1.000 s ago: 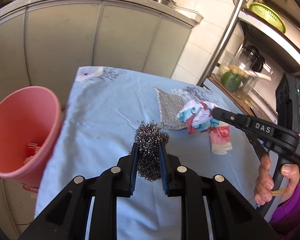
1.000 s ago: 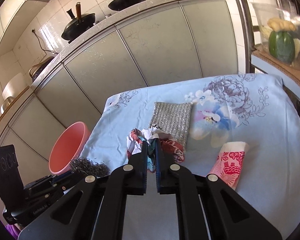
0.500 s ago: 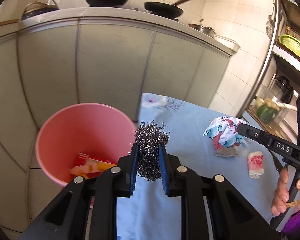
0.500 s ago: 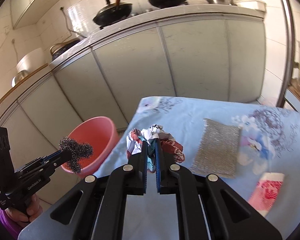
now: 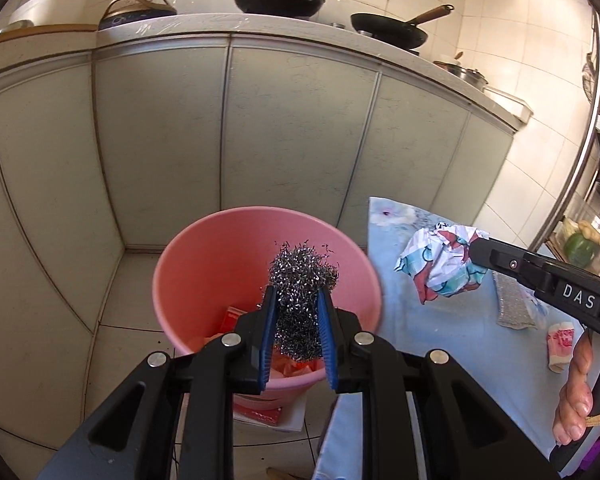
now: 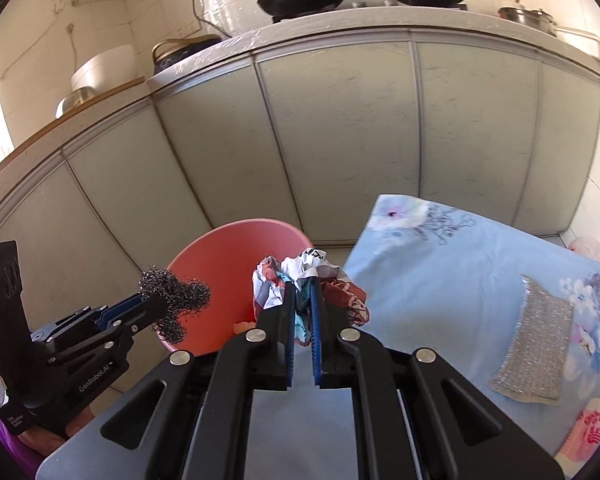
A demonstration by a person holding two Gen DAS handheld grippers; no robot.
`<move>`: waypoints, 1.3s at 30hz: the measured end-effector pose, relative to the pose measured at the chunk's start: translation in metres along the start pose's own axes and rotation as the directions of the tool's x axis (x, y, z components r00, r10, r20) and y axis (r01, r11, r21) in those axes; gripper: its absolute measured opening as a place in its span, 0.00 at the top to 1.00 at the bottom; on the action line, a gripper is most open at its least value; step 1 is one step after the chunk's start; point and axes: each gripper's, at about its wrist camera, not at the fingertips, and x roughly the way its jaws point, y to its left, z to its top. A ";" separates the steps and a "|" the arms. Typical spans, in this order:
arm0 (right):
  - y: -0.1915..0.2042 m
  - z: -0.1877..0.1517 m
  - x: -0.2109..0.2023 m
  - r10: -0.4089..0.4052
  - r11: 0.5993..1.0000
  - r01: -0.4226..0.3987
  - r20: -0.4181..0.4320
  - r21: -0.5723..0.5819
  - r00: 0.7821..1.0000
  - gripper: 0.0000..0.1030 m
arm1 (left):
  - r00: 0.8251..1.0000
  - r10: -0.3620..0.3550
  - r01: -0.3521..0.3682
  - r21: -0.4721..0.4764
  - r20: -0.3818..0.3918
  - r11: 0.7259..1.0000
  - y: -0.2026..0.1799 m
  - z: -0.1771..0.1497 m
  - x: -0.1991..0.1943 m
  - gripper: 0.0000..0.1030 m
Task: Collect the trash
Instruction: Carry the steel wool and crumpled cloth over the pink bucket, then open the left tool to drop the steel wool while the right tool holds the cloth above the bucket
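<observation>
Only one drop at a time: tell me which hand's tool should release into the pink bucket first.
Left. Its tool holds the steel wool directly above the pink bucket, while the right tool's crumpled paper looks nearer the rim and the table edge.

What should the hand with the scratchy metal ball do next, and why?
Probably open its jaws and let the ball drop. The left gripper is clamped on the steel wool ball, and in its own view the ball hangs right over the mouth of the pink bin, where other trash already lies. The right gripper holds its crumpled paper beside the rim, so it would likely go next.
</observation>
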 end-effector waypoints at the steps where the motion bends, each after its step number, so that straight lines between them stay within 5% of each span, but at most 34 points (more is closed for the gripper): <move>1: 0.005 0.001 0.005 0.004 1.000 -0.004 -0.005 -0.006 1.000 0.93 | 1.000 0.005 -0.005 -0.006 -0.002 1.000 0.004 0.000 0.001 0.81; 20: 0.034 -0.009 0.084 0.053 0.998 -0.059 -0.194 -0.024 0.980 0.88 | 0.991 0.052 -0.063 -0.087 -0.124 0.994 0.047 -0.014 0.041 0.75; 25: 0.030 -0.012 0.086 0.063 0.998 -0.066 -0.206 -0.009 0.977 0.75 | 0.988 0.055 -0.070 -0.101 -0.146 0.992 0.049 -0.015 0.046 0.74; 32: 0.025 -0.013 0.079 0.070 0.997 -0.071 -0.198 0.005 0.978 0.74 | 0.988 0.048 -0.062 -0.089 -0.148 0.994 0.043 -0.013 0.045 0.73; 39: 0.017 -0.016 0.066 0.080 0.997 -0.076 -0.188 0.025 0.979 0.74 | 0.986 0.027 -0.042 -0.087 -0.163 0.995 0.039 -0.015 0.046 0.61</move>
